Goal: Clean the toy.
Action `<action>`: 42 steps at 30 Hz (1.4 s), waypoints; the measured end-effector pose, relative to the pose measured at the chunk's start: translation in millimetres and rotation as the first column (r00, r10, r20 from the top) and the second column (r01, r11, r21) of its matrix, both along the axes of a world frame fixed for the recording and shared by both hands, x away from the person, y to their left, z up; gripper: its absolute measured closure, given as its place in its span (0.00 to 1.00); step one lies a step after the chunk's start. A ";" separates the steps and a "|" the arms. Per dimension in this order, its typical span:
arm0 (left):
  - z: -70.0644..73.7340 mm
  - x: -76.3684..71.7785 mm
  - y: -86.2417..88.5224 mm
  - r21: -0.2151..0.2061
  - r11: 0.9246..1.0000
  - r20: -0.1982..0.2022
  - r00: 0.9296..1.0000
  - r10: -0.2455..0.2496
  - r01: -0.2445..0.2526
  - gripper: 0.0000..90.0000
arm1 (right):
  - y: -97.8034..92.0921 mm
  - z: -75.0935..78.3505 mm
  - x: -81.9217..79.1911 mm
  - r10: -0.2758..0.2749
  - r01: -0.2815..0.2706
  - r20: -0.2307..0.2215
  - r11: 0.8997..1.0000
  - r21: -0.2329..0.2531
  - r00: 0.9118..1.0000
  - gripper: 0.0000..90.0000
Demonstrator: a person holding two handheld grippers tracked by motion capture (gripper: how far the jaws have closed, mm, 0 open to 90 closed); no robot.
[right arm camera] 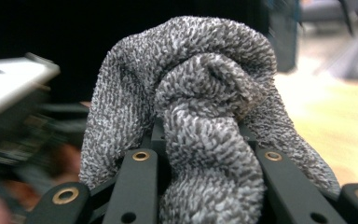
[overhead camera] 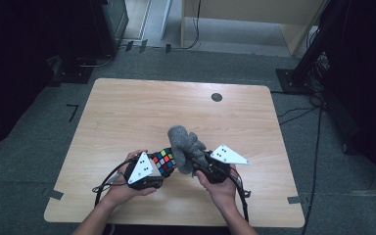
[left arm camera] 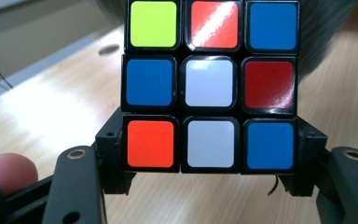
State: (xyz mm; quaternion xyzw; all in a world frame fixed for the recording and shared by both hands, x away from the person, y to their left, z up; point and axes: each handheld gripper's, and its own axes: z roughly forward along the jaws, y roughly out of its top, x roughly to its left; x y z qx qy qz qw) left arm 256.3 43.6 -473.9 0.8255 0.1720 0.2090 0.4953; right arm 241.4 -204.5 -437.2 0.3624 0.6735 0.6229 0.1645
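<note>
High view: your left gripper [overhead camera: 157,166] holds the puzzle cube [overhead camera: 165,161] above the table [overhead camera: 127,112]; your right gripper [overhead camera: 196,164] carries the grey cloth [overhead camera: 185,147], which touches the cube.

Left gripper view: cube [left arm camera: 210,86] clamped by its bottom layer between both jaws. Rigid, glossy, likely slippery; the layers may twist, so grip flat opposite faces.

Right gripper view: cloth [right arm camera: 200,126] bunched, jaws clenched on it. Soft, light, pliable; pinch a thick fold.

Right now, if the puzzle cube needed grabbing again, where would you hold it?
Probably as the left gripper does: jaws squeezing two opposite flat sides of the puzzle cube, low down, coming from below. Flat, parallel faces stop slipping; corners would twist.
</note>
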 end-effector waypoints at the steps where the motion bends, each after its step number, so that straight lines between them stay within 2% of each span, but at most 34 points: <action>1: 0.2 -0.8 -2.1 0.001 1.000 0.002 1.000 -0.002 0.002 0.38 | 4.7 2.3 -3.8 0.019 -0.019 0.024 1.000 -0.010 1.000 0.79; 2: 1.1 -2.4 -3.9 -0.007 1.000 0.002 1.000 -0.009 0.009 0.38 | 9.3 2.8 -6.5 0.028 -0.027 0.037 0.999 -0.030 0.999 0.79; 4: 4.1 -5.0 -4.5 -0.014 1.000 0.006 1.000 -0.017 0.017 0.38 | 14.8 -1.4 -6.1 0.028 -0.027 0.017 0.998 -0.061 0.999 0.79; 6: 6.5 -6.0 -0.7 -0.028 0.999 0.018 1.000 -0.023 0.024 0.38 | 10.8 -8.2 -2.0 0.002 -0.003 -0.007 1.000 -0.026 1.000 0.80; 8: 9.5 -5.6 4.5 -0.070 0.997 0.018 0.999 -0.032 0.033 0.38 | 4.4 -13.8 3.9 -0.045 0.045 -0.013 0.997 -0.068 0.999 0.80; 9: 12.3 -4.5 7.8 -0.111 0.993 0.012 0.999 -0.037 0.038 0.38 | 0.7 -16.1 7.1 -0.063 0.061 -0.024 0.994 -0.086 0.998 0.80; 10: 13.9 -3.6 9.2 -0.130 0.991 0.006 0.999 -0.038 0.038 0.38 | -3.7 -18.4 10.9 -0.076 0.070 -0.056 0.992 -0.106 0.996 0.80; 11: 15.0 -2.4 10.4 -0.139 0.990 0.004 0.999 -0.032 0.032 0.38 | -6.5 -19.2 12.5 -0.079 0.073 -0.062 0.992 -0.104 0.995 0.80; 12: 14.6 -1.2 10.8 -0.130 0.991 0.000 1.000 -0.023 0.023 0.38 | -10.0 -18.1 13.5 -0.082 0.076 -0.067 0.993 -0.088 0.994 0.80; 14: 9.5 0.6 9.5 -0.079 0.997 -0.002 1.000 -0.002 0.002 0.38 | -14.3 -10.5 11.6 -0.072 0.070 -0.058 0.997 -0.039 0.996 0.80; 16: 3.0 1.3 4.3 -0.029 1.000 -0.009 1.000 0.009 -0.010 0.38 | -10.4 -2.2 6.2 -0.034 0.034 -0.029 0.999 -0.007 0.999 0.79; 17: 1.9 0.6 1.5 -0.021 1.000 -0.013 1.000 0.005 -0.005 0.38 | -4.2 1.0 2.1 0.001 -0.001 -0.008 1.000 -0.005 1.000 0.79; 19: 2.9 -2.5 -2.7 -0.025 1.000 -0.006 1.000 -0.015 0.014 0.38 | 6.4 2.2 -3.5 0.038 -0.038 0.018 0.999 -0.034 0.999 0.79; 20: 4.0 -3.5 -3.7 -0.020 1.000 -0.007 1.000 -0.016 0.016 0.38 | 12.4 0.1 -5.1 0.049 -0.047 0.022 0.997 -0.066 0.999 0.79; 21: 4.2 -4.1 -4.4 -0.013 1.000 -0.003 1.000 -0.006 0.006 0.38 | 13.9 -2.2 -5.2 0.043 -0.041 0.025 0.997 -0.067 0.999 0.79; 22: 4.6 -4.5 -3.7 -0.017 1.000 -0.003 1.000 -0.008 0.008 0.38 | 12.2 -5.0 -3.6 0.036 -0.036 0.016 0.998 -0.043 0.999 0.79; 23: 5.3 -4.7 -1.9 -0.022 1.000 0.001 1.000 -0.015 0.015 0.38 | 9.7 -8.2 -0.7 0.025 -0.026 -0.014 0.999 -0.030 1.000 0.80; 24: 6.3 -4.7 -0.2 -0.035 0.999 0.000 1.000 -0.020 0.020 0.38 | 6.9 -11.8 2.5 0.006 -0.007 -0.026 0.999 -0.035 1.000 0.80; 26: 8.1 -4.3 1.8 -0.057 0.998 -0.001 1.000 -0.022 0.022 0.38 | 1.0 -18.7 8.8 -0.034 0.030 -0.046 0.997 -0.077 0.998 0.80; 28: 10.1 -3.7 3.3 -0.091 0.996 -0.003 1.000 -0.025 0.025 0.38 | -5.0 -22.5 13.9 -0.067 0.058 -0.084 0.993 -0.107 0.994 0.80; 29: 10.3 -3.2 3.3 -0.089 0.996 -0.002 1.000 -0.022 0.021 0.38 | -7.3 -22.7 14.9 -0.080 0.070 -0.083 0.991 -0.111 0.993 0.80; 32: 5.3 -1.7 0.6 -0.041 0.999 -0.008 1.000 -0.006 0.006 0.38 | -11.4 -12.9 11.0 -0.076 0.073 -0.045 0.995 -0.070 0.996 0.79; 35: 0.9 -2.9 -5.8 -0.006 1.000 -0.013 1.000 -0.003 0.003 0.38 | -7.0 0.4 2.3 -0.017 0.017 0.010 1.000 -0.013 1.000 0.79; 36: 1.1 -3.5 -6.9 -0.009 1.000 -0.013 1.000 -0.009 0.009 0.38 | -1.9 2.5 -1.0 0.007 -0.007 0.030 1.000 -0.022 1.000 0.79; 38: 3.5 -5.9 -7.9 -0.020 1.000 -0.004 1.000 -0.017 0.017 0.38 | 6.8 0.3 -3.8 0.035 -0.034 0.025 0.998 -0.052 0.999 0.79; 39: 5.0 -6.0 -7.2 -0.007 1.000 -0.006 1.000 -0.014 0.014 0.38 | 9.4 -2.2 -3.7 0.037 -0.036 0.020 0.997 -0.069 0.999 0.79; 40: 5.5 -6.2 -6.2 -0.006 1.000 -0.001 1.000 -0.010 0.010 0.38 | 10.2 -7.0 -3.1 0.024 -0.022 0.037 0.998 -0.060 0.999 0.79; 42: 7.3 -5.9 -1.8 -0.030 1.000 0.002 1.000 -0.006 0.006 0.38 | 8.2 -12.4 0.6 0.002 -0.001 0.018 0.998 -0.063 1.000 0.79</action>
